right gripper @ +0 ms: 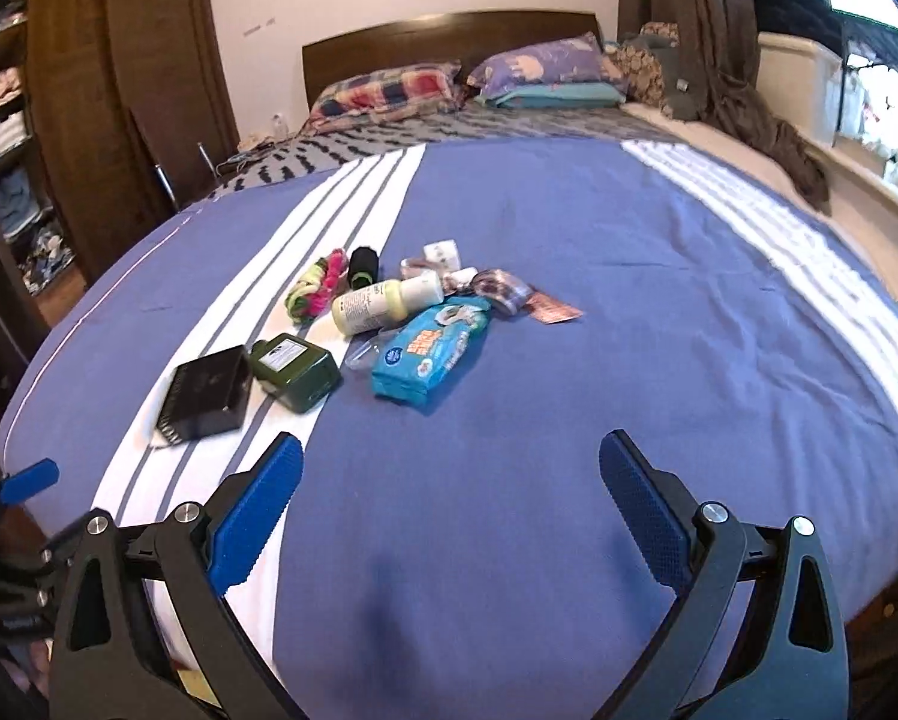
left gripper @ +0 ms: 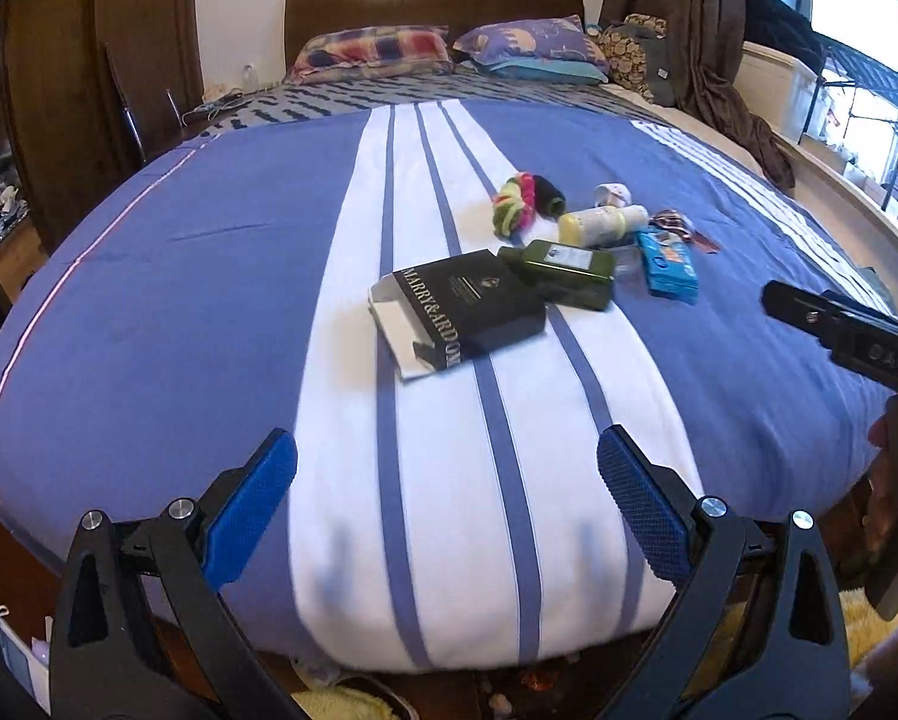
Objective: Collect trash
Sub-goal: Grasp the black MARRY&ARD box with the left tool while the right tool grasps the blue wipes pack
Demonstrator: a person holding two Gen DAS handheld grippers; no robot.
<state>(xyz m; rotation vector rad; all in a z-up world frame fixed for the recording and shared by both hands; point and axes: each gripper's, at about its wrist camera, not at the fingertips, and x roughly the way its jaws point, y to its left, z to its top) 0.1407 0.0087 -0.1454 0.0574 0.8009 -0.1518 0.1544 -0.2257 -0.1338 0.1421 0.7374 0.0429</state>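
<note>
blue-and-white striped matt cloth bedspread (right gripper: 568,360) | glossy dark-green plastic bottle (right gripper: 296,372) | shiny blue plastic wipes pack (right gripper: 428,354) | black matt cardboard box (left gripper: 466,312) | far dark wooden headboard (right gripper: 449,42)

A bedroom in a home is shown. Most of both views is filled by a wide bed (left gripper: 209,276), which is covered by a blue bedspread with white stripes (right gripper: 628,330). At the far end a dark wooden headboard (left gripper: 434,3) is set against a pale wall, and two patterned pillows (left gripper: 377,51) are laid side by side below it. On the left a brown wooden wardrobe (right gripper: 119,90) is seen, with folded clothes stacked on open shelves (right gripper: 5,138) beside it. On the right, brown curtains (left gripper: 688,18) are hung by a bright window (left gripper: 868,12).
</note>
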